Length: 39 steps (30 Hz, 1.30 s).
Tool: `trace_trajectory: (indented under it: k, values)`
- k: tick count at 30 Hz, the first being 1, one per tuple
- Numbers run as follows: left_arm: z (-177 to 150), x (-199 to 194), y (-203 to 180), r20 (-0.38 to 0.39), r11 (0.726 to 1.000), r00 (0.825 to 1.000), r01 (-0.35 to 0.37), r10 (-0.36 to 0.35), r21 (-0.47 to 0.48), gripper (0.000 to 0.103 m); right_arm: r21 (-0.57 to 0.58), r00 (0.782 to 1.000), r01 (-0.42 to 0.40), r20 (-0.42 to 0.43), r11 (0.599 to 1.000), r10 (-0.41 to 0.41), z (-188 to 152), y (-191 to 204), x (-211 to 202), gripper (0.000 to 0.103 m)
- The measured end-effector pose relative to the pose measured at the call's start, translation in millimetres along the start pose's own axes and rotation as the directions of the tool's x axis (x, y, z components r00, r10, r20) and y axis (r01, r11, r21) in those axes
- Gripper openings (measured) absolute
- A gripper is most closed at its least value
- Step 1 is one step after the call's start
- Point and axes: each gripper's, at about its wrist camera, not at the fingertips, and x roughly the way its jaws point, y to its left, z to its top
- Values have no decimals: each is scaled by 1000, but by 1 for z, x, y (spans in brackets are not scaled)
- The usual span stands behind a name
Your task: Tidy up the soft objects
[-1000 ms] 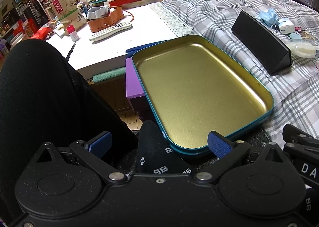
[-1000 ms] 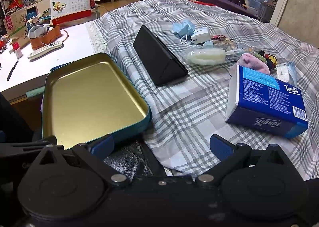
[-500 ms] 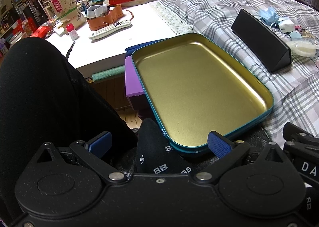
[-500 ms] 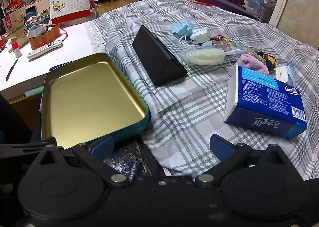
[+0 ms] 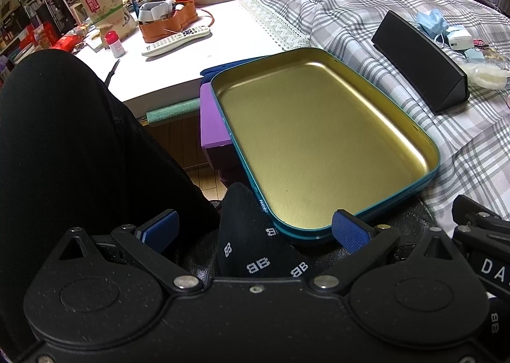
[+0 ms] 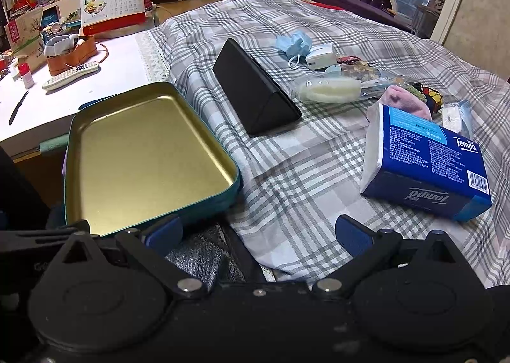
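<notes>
Both grippers were open and held nothing: the left gripper (image 5: 254, 230) had its blue fingers spread wide over a black sock (image 5: 255, 251) with white marks, and the right gripper (image 6: 258, 232) hung above the edge of the checked cloth (image 6: 302, 178). The empty tin tray (image 6: 68, 171) lay at 10 o'clock in the right view. The soft things were at 1 to 2 o'clock: a blue tissue pack (image 6: 427, 165), a pink sock (image 6: 404, 101) behind it, and a blue mask (image 6: 295, 44). A black case (image 6: 255, 98) stood at 12 o'clock.
</notes>
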Motion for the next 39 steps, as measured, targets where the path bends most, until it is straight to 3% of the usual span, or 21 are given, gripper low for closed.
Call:
trace_trajectory:
  k: [39]
  values:
    - [1, 8, 6, -58, 999, 997, 40, -41, -25, 99, -17, 1000, 15, -3, 1000, -15, -2, 5, 0, 102]
